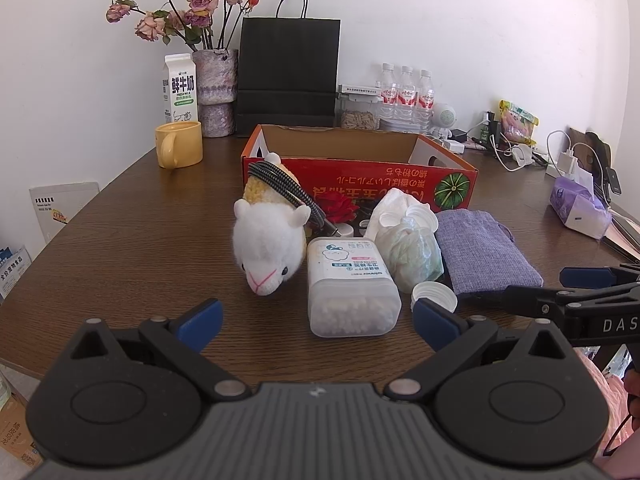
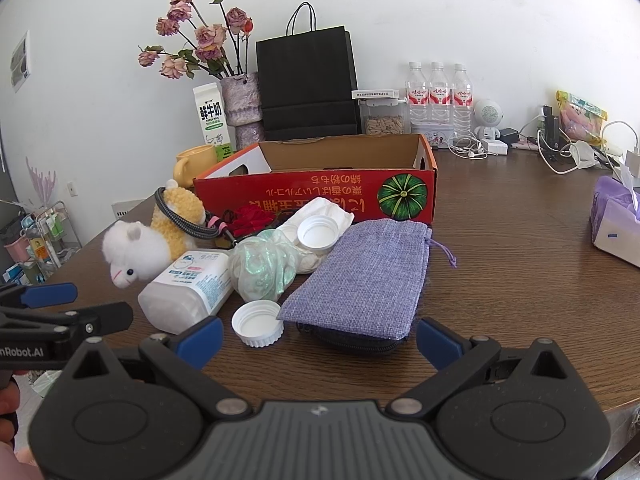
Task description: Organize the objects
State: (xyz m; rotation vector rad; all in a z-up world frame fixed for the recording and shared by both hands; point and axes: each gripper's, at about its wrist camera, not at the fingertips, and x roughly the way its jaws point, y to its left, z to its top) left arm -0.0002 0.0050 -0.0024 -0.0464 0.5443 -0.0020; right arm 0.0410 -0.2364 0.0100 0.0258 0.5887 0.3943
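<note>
Left gripper (image 1: 318, 318): we hold it low and level, jaws spread wide, nothing between the blue pads (image 1: 200, 322).
Right gripper (image 2: 319, 334): we hold it just as low, jaws also wide apart and empty (blue pads (image 2: 438, 342) facing inward).
Relation: the two sit side by side, close, each one's black finger tips showing at the edge of the other's view.
Hand (image 2: 8, 400): we glimpse part of one gripping the left handle.
</note>
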